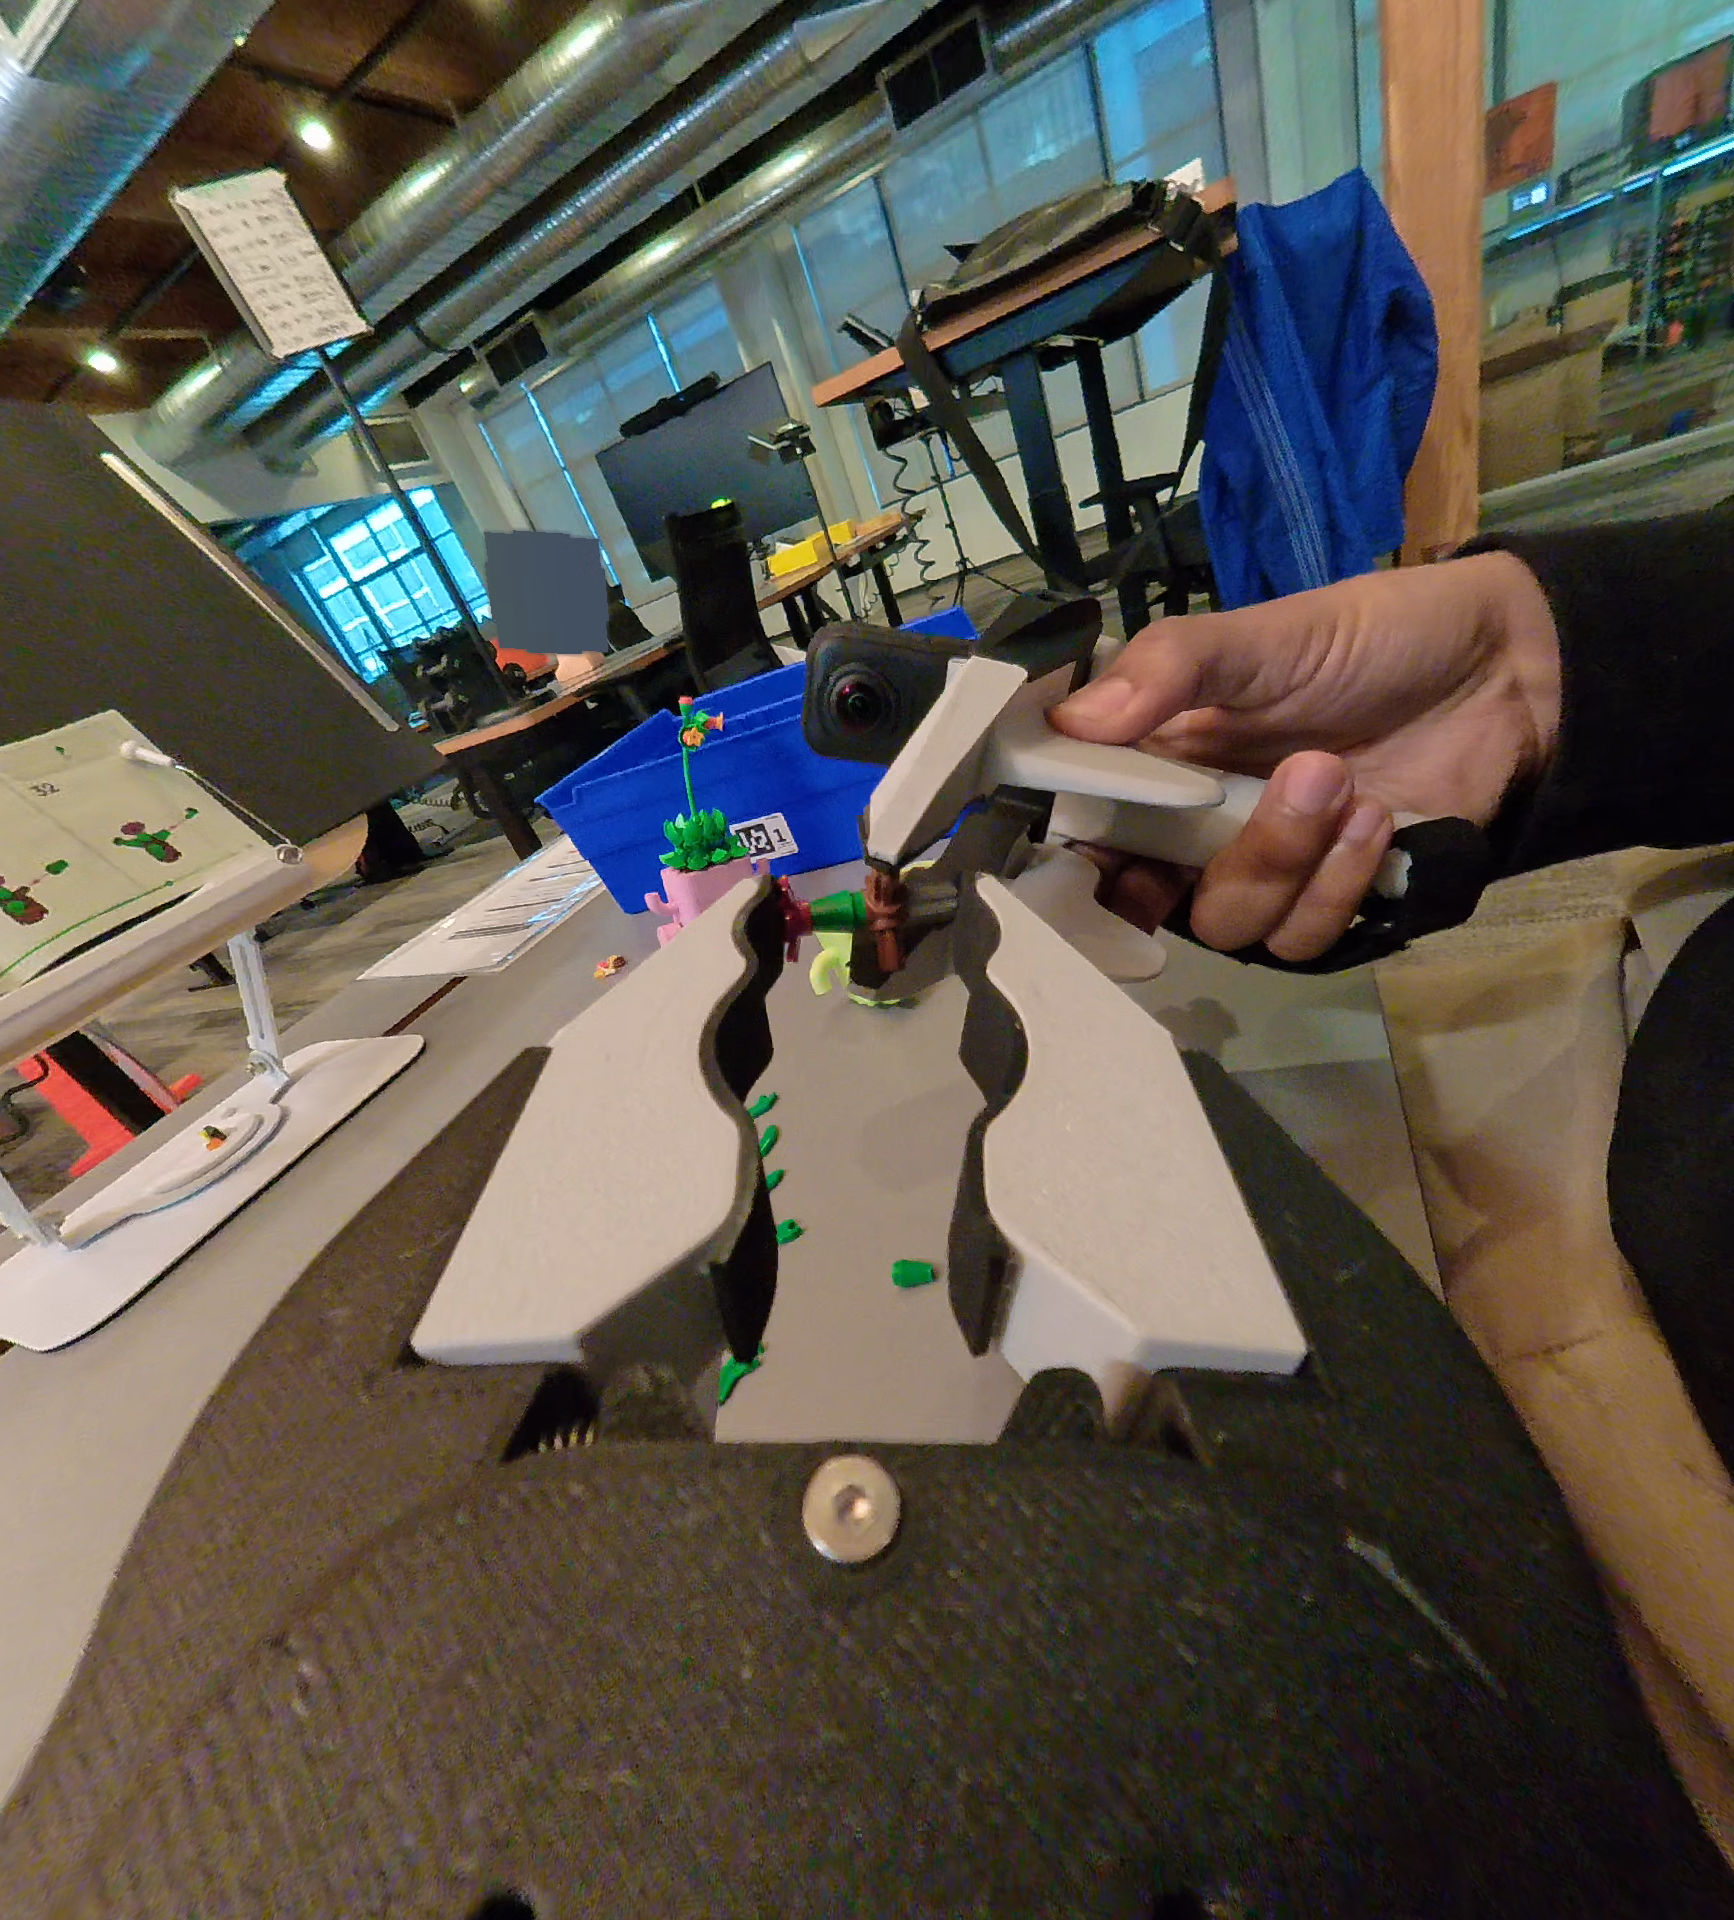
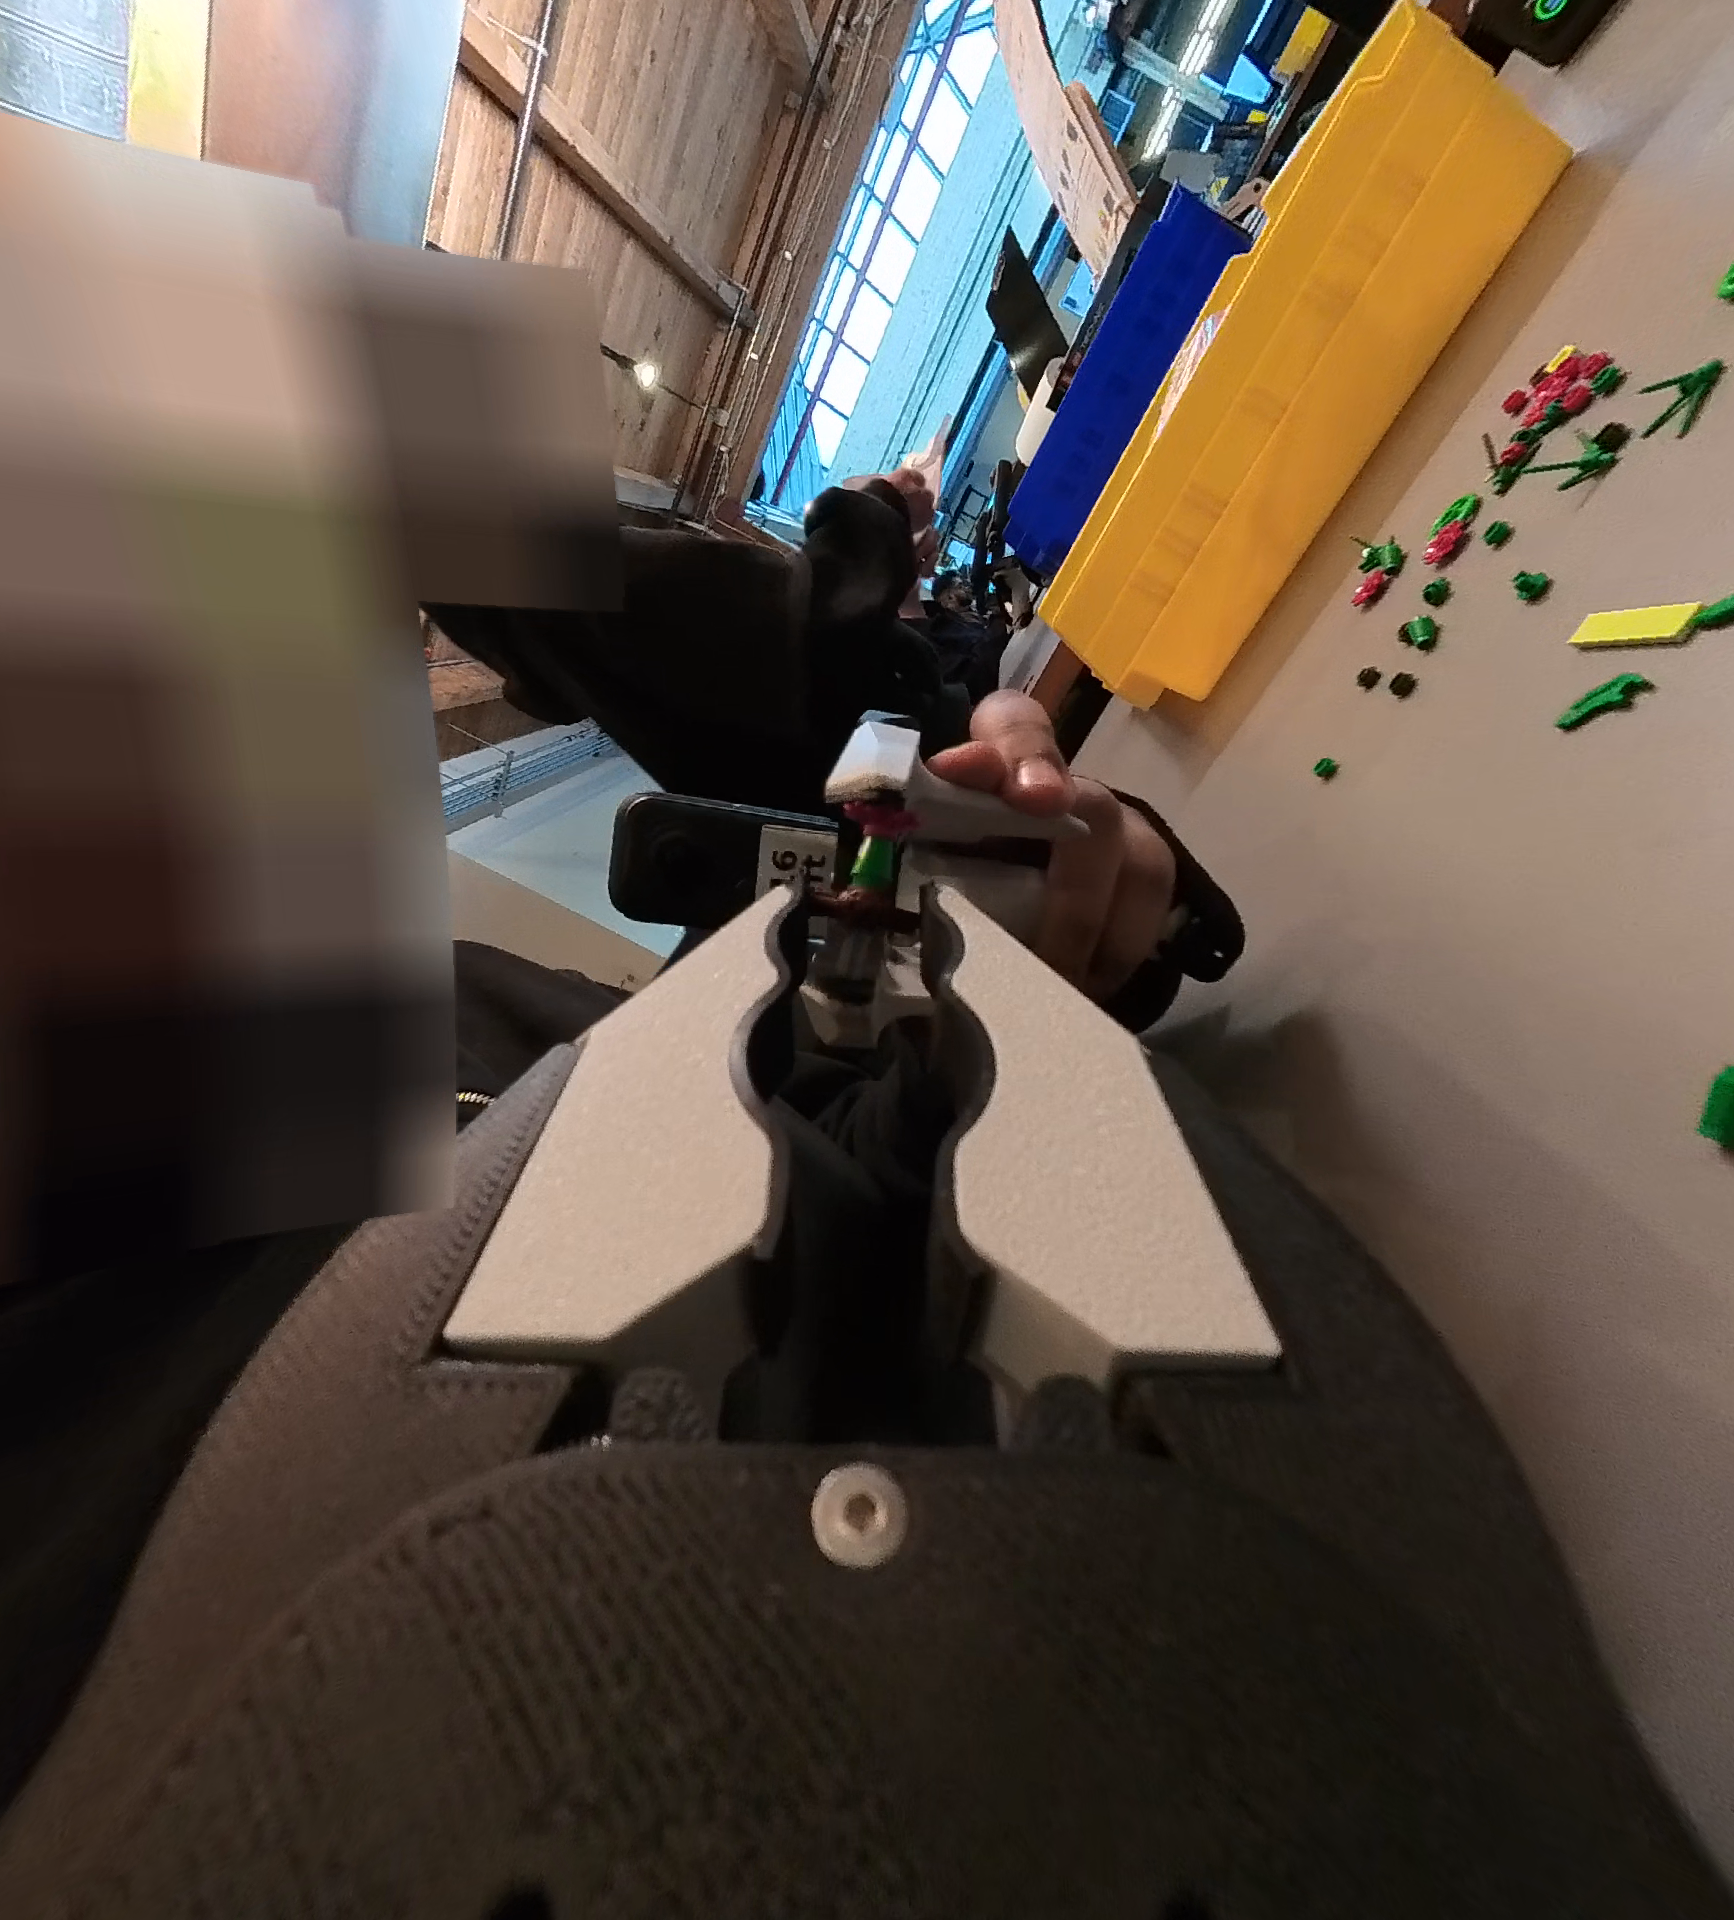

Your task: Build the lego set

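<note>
Between both tools: R tool point(image 2: 858, 914) pinches brown-green lego stem point(image 1: 868, 912); L tool point(image 1: 878, 914) narrow, on flower end.

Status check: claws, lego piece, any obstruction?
Right claw shut on brown-green flower stem. Left claw open, closing around its magenta end. Nothing blocking; loose green bits below.

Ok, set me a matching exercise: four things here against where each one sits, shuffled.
Things:
1. instruction booklet
2. pink pot
3. brown-and-green piece
4. yellow bin

Places:
A. clamped in the right tool
B. open on the white stand
C. alongside the blue bin
D. upright on the table, topped with green leaves

Pairs: 1-B, 2-D, 3-A, 4-C
</note>
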Tool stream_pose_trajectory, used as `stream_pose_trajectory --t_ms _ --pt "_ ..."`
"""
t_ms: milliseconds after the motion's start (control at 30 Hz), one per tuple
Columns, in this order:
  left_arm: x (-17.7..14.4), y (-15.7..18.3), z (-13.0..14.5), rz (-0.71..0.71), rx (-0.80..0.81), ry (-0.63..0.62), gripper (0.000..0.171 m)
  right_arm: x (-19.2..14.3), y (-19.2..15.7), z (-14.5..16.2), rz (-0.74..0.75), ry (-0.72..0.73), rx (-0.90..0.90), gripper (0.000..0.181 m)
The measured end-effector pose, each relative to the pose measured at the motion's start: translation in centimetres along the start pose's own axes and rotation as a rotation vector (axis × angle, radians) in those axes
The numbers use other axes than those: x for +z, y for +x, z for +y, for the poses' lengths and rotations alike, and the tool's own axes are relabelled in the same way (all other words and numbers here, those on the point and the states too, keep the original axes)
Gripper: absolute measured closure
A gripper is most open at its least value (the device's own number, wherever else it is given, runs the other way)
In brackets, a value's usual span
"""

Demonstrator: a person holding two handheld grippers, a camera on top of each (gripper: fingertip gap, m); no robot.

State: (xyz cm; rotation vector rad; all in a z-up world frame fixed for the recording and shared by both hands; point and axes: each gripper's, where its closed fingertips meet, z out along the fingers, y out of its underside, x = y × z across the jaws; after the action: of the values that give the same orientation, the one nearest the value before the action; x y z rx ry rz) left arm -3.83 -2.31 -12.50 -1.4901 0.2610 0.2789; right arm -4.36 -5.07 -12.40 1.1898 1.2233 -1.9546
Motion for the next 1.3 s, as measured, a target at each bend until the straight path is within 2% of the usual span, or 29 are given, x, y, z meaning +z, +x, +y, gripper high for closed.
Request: stream_pose_trajectory --t_ms 133,233,333,467,600,733,833,867,967,1033,1133,1200,1300 --pt "-1.4 -2.3 0.9 -0.061 -0.018 -0.03 0.141 -1.4 1.2 -0.9 0.152 0.012 -0.117 0.16" --pt "-4.2 -5.9 2.9 -0.169 -0.049 -0.089 0.141 -3.4 3.9 -1.3 0.428 -0.029 -0.316 0.165" --pt "-6.1 -8.3 3.8 -0.255 -0.066 -0.115 0.141 -5.0 7.6 -0.4 0.734 -0.167 -0.532 0.169" --pt "-6.2 -8.6 3.5 -0.272 -0.098 -0.086 0.141 -5.0 10.7 0.8 0.928 -0.303 -0.725 0.168" --pt "-5.7 -8.1 3.3 -0.247 -0.115 -0.068 0.141 -5.2 12.8 1.1 1.046 -0.41 -0.795 0.167" --pt "-5.5 -7.7 3.2 -0.227 -0.126 -0.061 0.141 -4.9 13.5 1.1 1.057 -0.419 -0.784 0.165" --pt "-5.2 -7.4 3.3 -0.21 -0.133 -0.064 0.141 -4.7 13.6 0.9 1.046 -0.412 -0.785 0.17" --pt "-5.1 -7.3 3.4 -0.203 -0.133 -0.068 0.141 -4.7 13.7 0.8 1.047 -0.413 -0.79 0.177" --pt "-4.8 -6.6 3.7 -0.155 -0.149 -0.083 0.141 -4.6 13.5 0.9 1.026 -0.419 -0.801 0.178" --pt "-4.4 -5.3 4.0 -0.067 -0.189 -0.093 0.141 -3.6 11.9 0.7 0.926 -0.389 -0.86 0.178" --pt "-4.0 -3.0 4.0 0.085 -0.266 -0.1 0.141 -1.7 6.8 0.5 0.71 -0.365 -1.074 0.178" --pt "-3.8 -1.7 3.3 0.173 -0.324 -0.072 0.141 -1.6 4.5 1.0 0.661 -0.419 -1.206 0.178" --pt "-3.6 -0.2 2.8 0.258 -0.353 -0.067 0.141 -1.6 3.1 1.7 0.643 -0.534 -1.29 0.178"
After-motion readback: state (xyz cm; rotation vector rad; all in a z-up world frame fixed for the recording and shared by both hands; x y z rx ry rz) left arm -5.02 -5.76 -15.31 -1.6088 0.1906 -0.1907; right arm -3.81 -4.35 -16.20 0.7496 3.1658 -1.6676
